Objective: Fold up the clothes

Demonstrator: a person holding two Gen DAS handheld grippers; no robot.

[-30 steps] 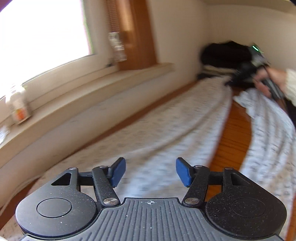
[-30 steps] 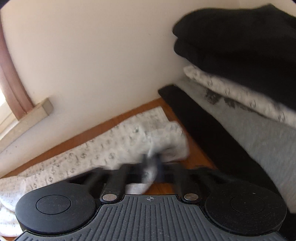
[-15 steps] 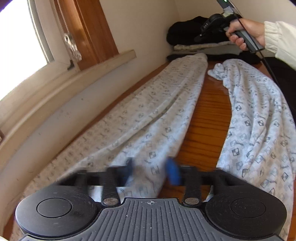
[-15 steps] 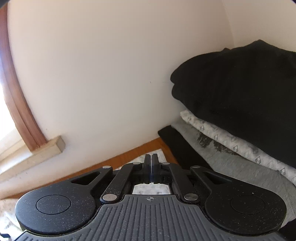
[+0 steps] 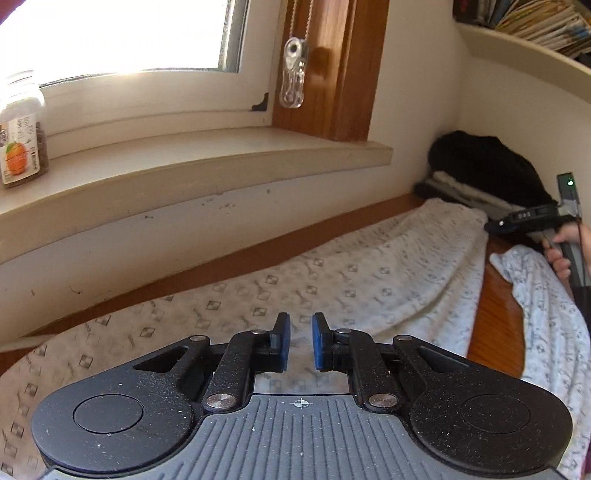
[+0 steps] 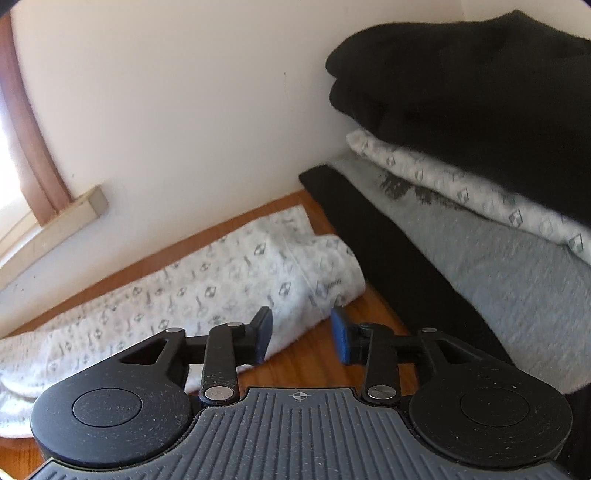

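Note:
White patterned trousers lie stretched along a wooden table (image 5: 495,325). One leg (image 5: 332,280) runs beside the wall and the other leg (image 5: 546,306) lies at the right. My left gripper (image 5: 299,339) hovers over the near part of the first leg, its blue pads a narrow gap apart with nothing between them. The jaws of my right gripper (image 6: 301,332) are opening. The cuff end of the leg (image 6: 258,273) lies flat on the wood just ahead of them, and no pad presses on it. A hand (image 5: 557,254) holds that gripper at the far end.
A stack of folded clothes (image 6: 480,184), black on top, fills the far corner against the wall. A windowsill (image 5: 221,155) juts out over the table's left side with a jar (image 5: 22,136) on it. A shelf of papers (image 5: 535,22) hangs above the corner.
My left gripper narrowed from wide open to a small gap and swung toward the window wall. My right gripper went from shut on the cuff to open, and the cuff now rests on the table.

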